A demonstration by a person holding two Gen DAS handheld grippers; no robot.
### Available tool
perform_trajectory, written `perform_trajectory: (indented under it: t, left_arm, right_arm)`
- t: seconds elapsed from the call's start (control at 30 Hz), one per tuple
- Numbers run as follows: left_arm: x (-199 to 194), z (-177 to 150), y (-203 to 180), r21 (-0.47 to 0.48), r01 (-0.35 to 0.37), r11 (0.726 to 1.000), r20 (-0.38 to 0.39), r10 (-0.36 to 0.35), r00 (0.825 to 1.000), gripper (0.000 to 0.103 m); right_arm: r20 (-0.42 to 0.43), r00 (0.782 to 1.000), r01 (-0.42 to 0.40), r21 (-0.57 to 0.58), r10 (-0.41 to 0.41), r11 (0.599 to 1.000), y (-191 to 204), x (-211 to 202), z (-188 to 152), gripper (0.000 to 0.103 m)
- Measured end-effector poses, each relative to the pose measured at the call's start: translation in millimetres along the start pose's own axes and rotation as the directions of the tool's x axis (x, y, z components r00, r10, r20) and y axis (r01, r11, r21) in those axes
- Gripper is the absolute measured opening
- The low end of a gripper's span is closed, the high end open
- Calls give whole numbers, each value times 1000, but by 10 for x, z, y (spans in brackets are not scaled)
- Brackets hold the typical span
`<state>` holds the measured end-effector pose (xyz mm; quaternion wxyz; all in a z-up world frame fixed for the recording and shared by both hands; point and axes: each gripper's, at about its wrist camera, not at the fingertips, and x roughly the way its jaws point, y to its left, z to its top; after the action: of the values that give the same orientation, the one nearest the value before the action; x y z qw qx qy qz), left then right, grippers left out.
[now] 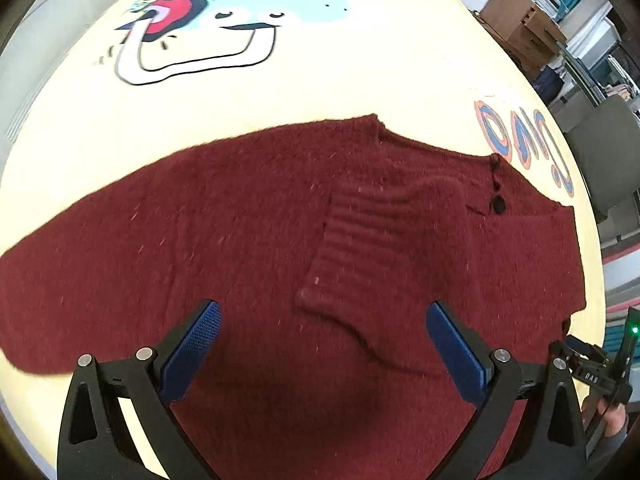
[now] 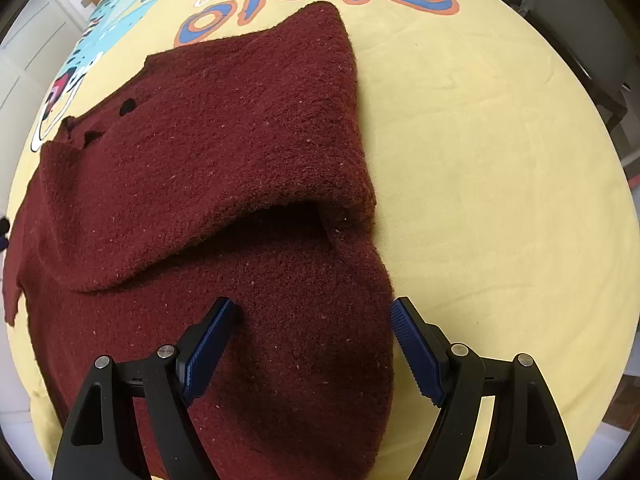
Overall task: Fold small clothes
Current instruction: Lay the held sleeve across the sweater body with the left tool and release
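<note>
Both grippers, left (image 1: 322,354) and right (image 2: 314,346), hover jaws wide, holding nothing, over the sweater (image 1: 280,240) lying half-folded on the yellow sheet (image 2: 500,160). Risk: the loose flap (image 2: 224,148) gapes, so a one-layer pinch could drag it undone.

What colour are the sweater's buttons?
Black buttons on the dark red sweater; clearest in the left wrist view.
</note>
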<state>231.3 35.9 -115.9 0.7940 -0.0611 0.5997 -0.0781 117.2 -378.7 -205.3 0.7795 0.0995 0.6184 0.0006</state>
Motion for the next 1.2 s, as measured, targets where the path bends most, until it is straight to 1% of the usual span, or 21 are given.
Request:
perform_trajectory:
  t: [0.1, 0.17, 0.2, 0.3, 0.37, 0.4, 0.47, 0.53, 0.57, 0.6, 0.63, 0.7, 0.77, 0.87, 0.93, 1.0, 1.07, 1.1, 1.13, 1.2]
  left_arm:
    - [201, 125, -95, 36, 17, 999, -32, -16, 999, 101]
    - [342, 152, -212, 81, -6, 997, -53, 10, 999, 101]
    - [442, 163, -278, 103, -27, 994, -69, 34, 997, 101]
    - [689, 154, -350, 126, -51, 991, -108, 65, 992, 101]
    - [767, 120, -327, 124, -82, 989, -103, 95, 990, 100]
    - [783, 85, -315, 121, -86, 989, -95, 98, 991, 100]
    - [815, 32, -305, 120, -84, 989, -101, 96, 990, 91]
    - [793, 2, -301, 123, -71, 990, -94, 83, 992, 66]
    - [770, -5, -304, 129, -69, 989, -91, 81, 993, 59]
    - [730, -13, -303, 135, -59, 989, -88, 71, 994, 41]
    - [677, -27, -287, 134, -31, 990, -90, 43, 995, 29]
    - [613, -35, -289, 124, -1, 992, -84, 11, 996, 17]
    - [467, -45, -311, 126, -3, 992, -26, 6, 1000, 16]
    - [177, -36, -254, 125, 1, 992, 49, -7, 999, 16]
    - [-37, -72, -106, 112, 7, 994, 84, -16, 996, 16]
    - [-179, -106, 2, 99, -5, 995, 119, -7, 993, 16]
    - [-193, -176, -3, 98, -36, 994, 137, 22, 990, 16]
    - [-167, -250, 70, 95, -54, 994, 136, 41, 990, 16]
    - [-140, -292, 48, 90, -60, 994, 131, 48, 990, 16]
    - [-4, -390, 143, 66, -61, 996, 102, 54, 993, 17]
  right_arm:
    - [-5, 1000, 6, -1, -6, 1000, 49, 19, -2, 81]
    - [-8, 1000, 14, -4, -14, 1000, 19, 14, 13, 81]
    - [-9, 1000, 17, -5, -17, 1000, 9, 6, 24, 81]
    - [-9, 1000, 24, -5, -24, 1000, -27, -14, 58, 81]
    - [-7, 1000, 26, -3, -26, 1000, -43, -23, 79, 81]
    - [-6, 1000, 26, -1, -26, 1000, -50, -24, 91, 81]
    - [-6, 1000, 27, 1, -27, 1000, -65, -22, 113, 81]
    - [-3, 1000, 26, 6, -26, 1000, -76, -18, 128, 81]
    - [-1, 1000, 24, 9, -24, 1000, -67, -14, 129, 81]
    - [1, 1000, 23, 12, -23, 1000, -64, -6, 118, 81]
    - [1, 1000, 21, 13, -21, 1000, -76, 1, 122, 81]
    - [4, 1000, 18, 12, -18, 1000, -111, -41, 98, 81]
    - [7, 1000, 17, 8, -18, 1000, -131, -49, 152, 81]
    - [17, 1000, 20, 12, -20, 1000, -125, -96, 206, 81]
    - [29, 999, 16, 18, -16, 1000, -130, -136, 276, 81]
    - [50, 999, 9, 30, -11, 999, -128, -174, 363, 81]
    - [63, 998, -3, 46, 0, 999, -133, -179, 443, 81]
    - [67, 998, -7, 54, 4, 999, -132, -166, 485, 81]
    - [68, 998, -13, 68, 8, 998, -149, -133, 563, 81]
    - [62, 998, -15, 83, 10, 996, -165, -66, 653, 81]
